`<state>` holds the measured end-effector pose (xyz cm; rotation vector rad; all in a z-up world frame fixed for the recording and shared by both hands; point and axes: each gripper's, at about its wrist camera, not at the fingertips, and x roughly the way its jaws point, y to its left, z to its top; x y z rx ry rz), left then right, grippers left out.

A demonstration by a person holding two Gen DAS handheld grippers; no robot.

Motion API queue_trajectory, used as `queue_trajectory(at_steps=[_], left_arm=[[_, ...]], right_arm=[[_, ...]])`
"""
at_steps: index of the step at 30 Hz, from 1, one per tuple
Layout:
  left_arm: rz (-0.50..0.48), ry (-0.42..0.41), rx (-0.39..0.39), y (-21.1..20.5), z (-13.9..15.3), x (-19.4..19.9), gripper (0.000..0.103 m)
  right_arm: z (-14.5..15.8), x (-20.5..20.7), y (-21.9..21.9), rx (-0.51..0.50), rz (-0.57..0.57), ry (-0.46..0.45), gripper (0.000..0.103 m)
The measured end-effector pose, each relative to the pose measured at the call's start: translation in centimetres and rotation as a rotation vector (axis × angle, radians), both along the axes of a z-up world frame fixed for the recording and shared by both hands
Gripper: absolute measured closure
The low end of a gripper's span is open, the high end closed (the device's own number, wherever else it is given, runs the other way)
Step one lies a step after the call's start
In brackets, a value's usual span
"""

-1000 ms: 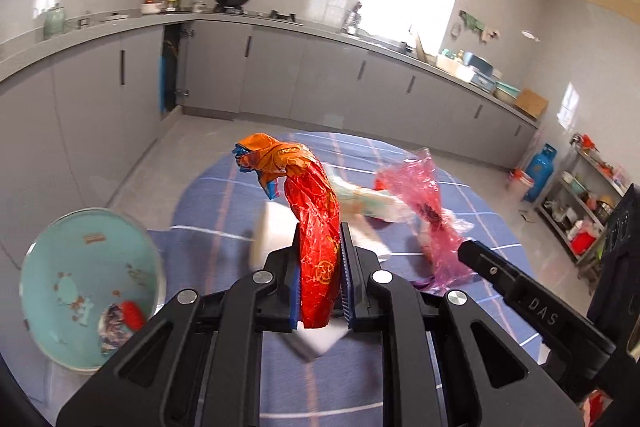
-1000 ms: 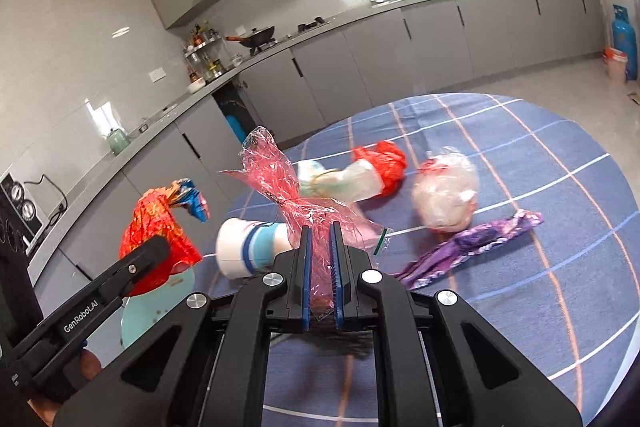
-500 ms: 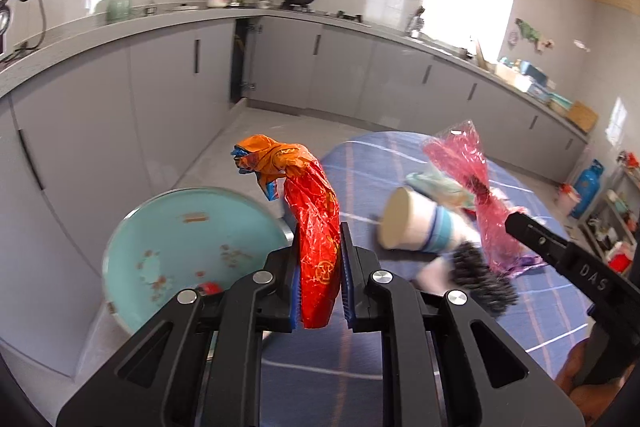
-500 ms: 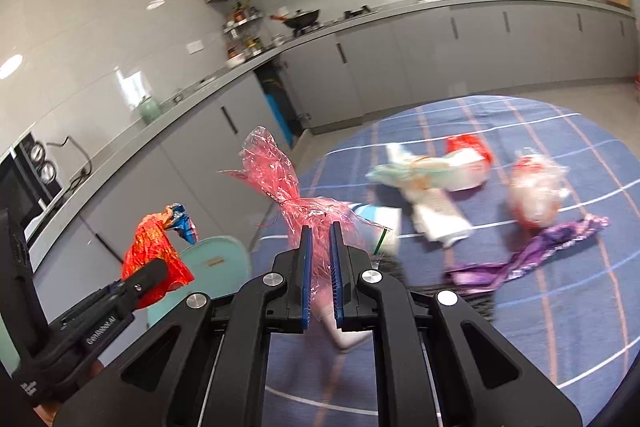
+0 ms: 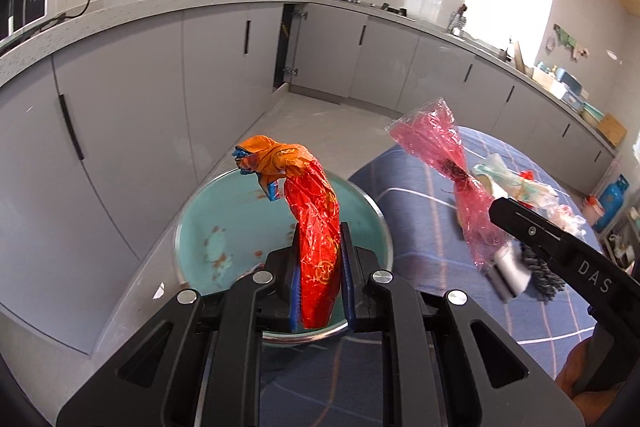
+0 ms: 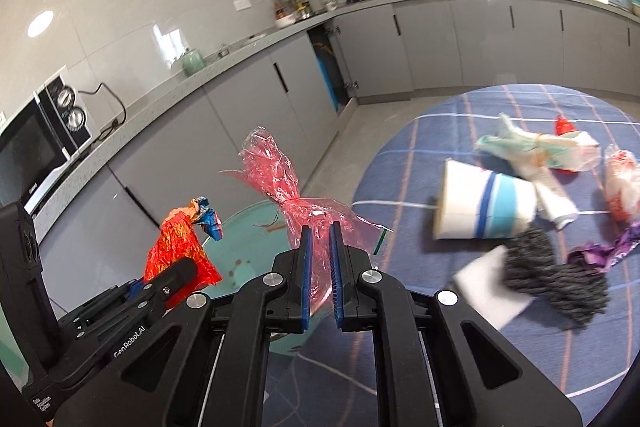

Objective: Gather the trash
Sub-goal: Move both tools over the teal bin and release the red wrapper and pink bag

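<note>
Both grippers have swung from the table to the teal bin [image 5: 224, 227] at lower centre; the left gripper [image 5: 320, 283] clenches the red wrapper [image 5: 316, 227], the right gripper [image 6: 319, 275] the pink bag [image 6: 280, 183], neither dropped yet; a paper cup [image 6: 484, 207] and other scraps wait at right.

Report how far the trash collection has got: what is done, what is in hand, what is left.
Done: only scraps show in the teal bin.
In hand: the left gripper is shut on the red-orange wrapper over the bin; the right gripper is shut on the pink plastic bag beside it.
Left on the table: paper cup, crumpled packet, purple wrapper, grey scrubber, clear bag.
</note>
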<state>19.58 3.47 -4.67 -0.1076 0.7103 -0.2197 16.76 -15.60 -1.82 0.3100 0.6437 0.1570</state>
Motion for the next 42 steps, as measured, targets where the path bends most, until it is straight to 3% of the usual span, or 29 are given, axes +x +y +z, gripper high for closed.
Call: queue_trajectory(at_steps=[10, 33, 35, 37, 39, 41, 42], left_arm=[[0.020, 0.064, 0.003, 2.9, -2.2, 1.2, 0.087], [0.017, 0.182, 0.065, 3.3, -6.7, 4.4, 0.087], [0.015, 0.191, 0.076, 3.3, -7.1, 4.7, 0.087], [0.017, 0.201, 0.085, 3.4, -7.6, 4.9, 0.084], [0.018, 0.205, 0.094, 3.5, -7.8, 4.9, 0.083], [0.026, 0.203, 0.106, 3.5, -7.9, 4.9, 0.066], [0.032, 0.201, 0.110, 3.6, -7.9, 4.9, 0.063]], right_arm=[[-2.3, 2.2, 3.6, -0.010, 0.033, 0.063, 0.093], [-7.4, 7.6, 6.6, -0.039, 0.061, 0.168, 0.093], [-8.1, 8.2, 6.8, -0.033, 0.077, 0.181, 0.090], [-8.6, 8.4, 6.7, -0.032, 0.070, 0.183, 0.073], [-8.9, 8.3, 6.4, -0.028, 0.063, 0.184, 0.067], [-8.9, 8.0, 6.1, -0.033, 0.057, 0.178, 0.067], [-8.8, 7.9, 5.9, -0.033, 0.056, 0.173, 0.067]])
